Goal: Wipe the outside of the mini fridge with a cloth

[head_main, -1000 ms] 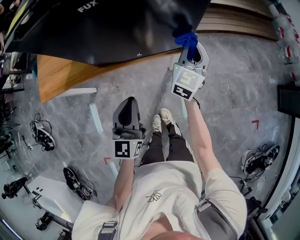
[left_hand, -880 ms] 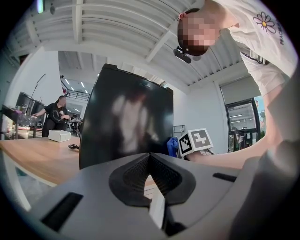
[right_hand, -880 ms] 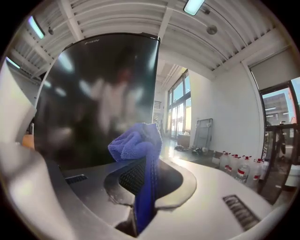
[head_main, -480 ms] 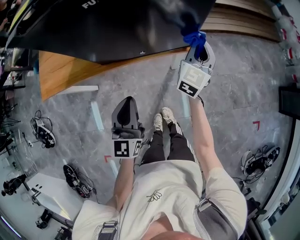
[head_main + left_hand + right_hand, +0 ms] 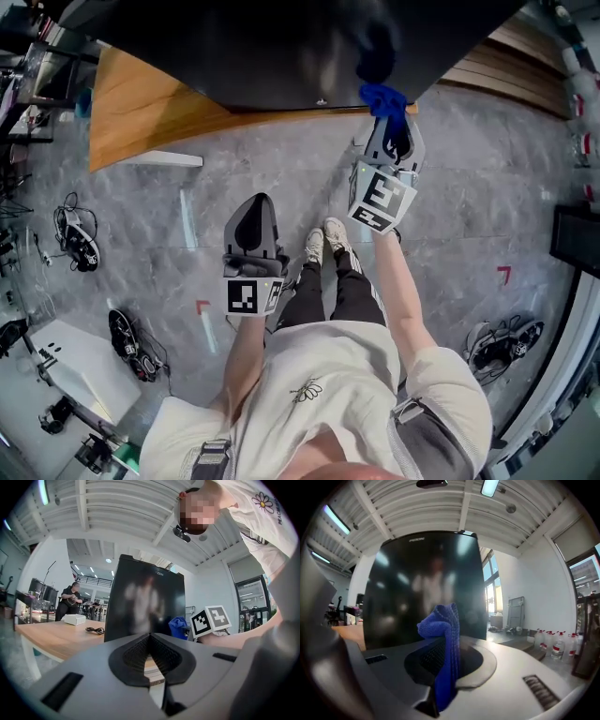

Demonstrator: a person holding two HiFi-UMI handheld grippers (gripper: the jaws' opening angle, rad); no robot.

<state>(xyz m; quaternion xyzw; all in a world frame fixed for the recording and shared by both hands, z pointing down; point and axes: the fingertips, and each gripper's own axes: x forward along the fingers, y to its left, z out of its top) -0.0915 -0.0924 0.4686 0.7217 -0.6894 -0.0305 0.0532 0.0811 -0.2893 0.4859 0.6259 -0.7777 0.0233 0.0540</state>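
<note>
Head view: mini fridge (image 5: pixel 281 47), black and glossy, fills the upper part of the frame and stands on a wooden table (image 5: pixel 141 112).

Right gripper (image 5: pixel 387 131) is raised at upper centre-right, just below the fridge's near edge. Its jaws are clamped on a blue cloth (image 5: pixel 381 97). The bunched top of the cloth sticks out past the jaw tips and meets the fridge's edge in this view.

Right gripper view: the cloth (image 5: pixel 440 625) is pinched between the pads and hangs down through them. The fridge front (image 5: pixel 426 583) is directly behind it. Contact between cloth and surface cannot be confirmed here.

Left gripper (image 5: pixel 254 210) is held lower, centre-left, over the grey floor (image 5: pixel 450 216) and well apart from the fridge.

Left gripper view: jaws together, nothing between them. Fridge (image 5: pixel 145 602) is ahead, with the cloth (image 5: pixel 178 626) at its lower right.
</note>
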